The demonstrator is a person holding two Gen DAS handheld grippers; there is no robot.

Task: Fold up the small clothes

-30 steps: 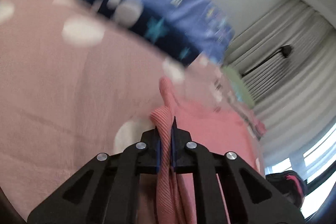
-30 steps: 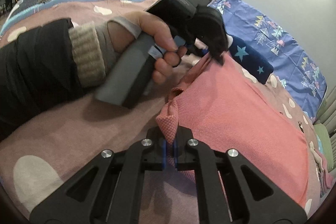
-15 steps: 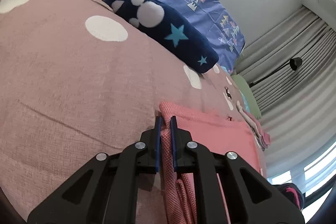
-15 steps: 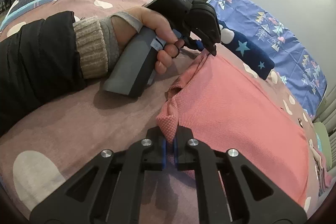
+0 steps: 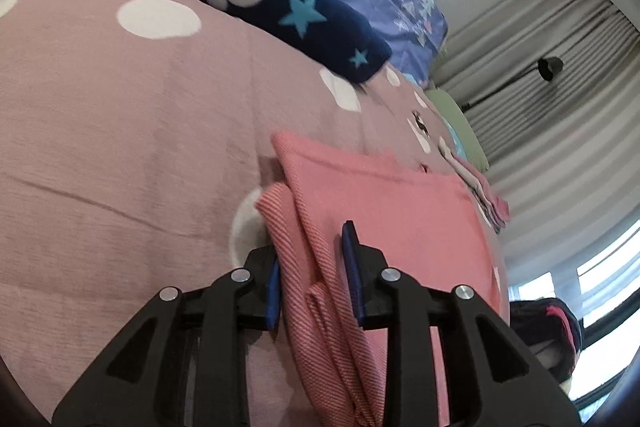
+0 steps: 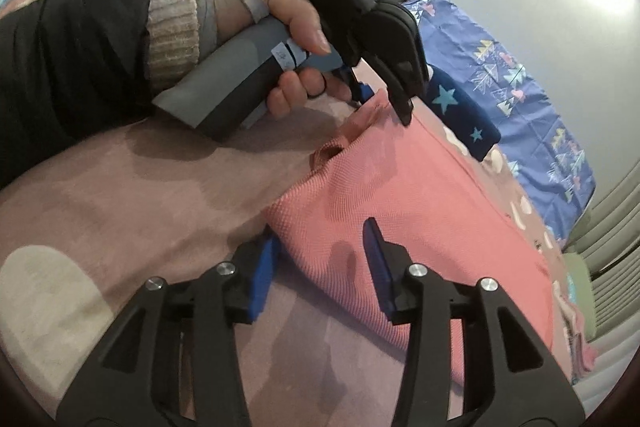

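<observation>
Pink garment [image 6: 420,211] flat on bed [image 5: 120,131], folded edge lying loose between both claws. Left claw [image 5: 314,281] and right claw [image 6: 320,267] opening, pads clear of cloth, seemingly to release the finished fold.

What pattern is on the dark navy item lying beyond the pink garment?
Light-blue stars and white paw-like blobs on the navy item; clearest in the left wrist view.
</observation>
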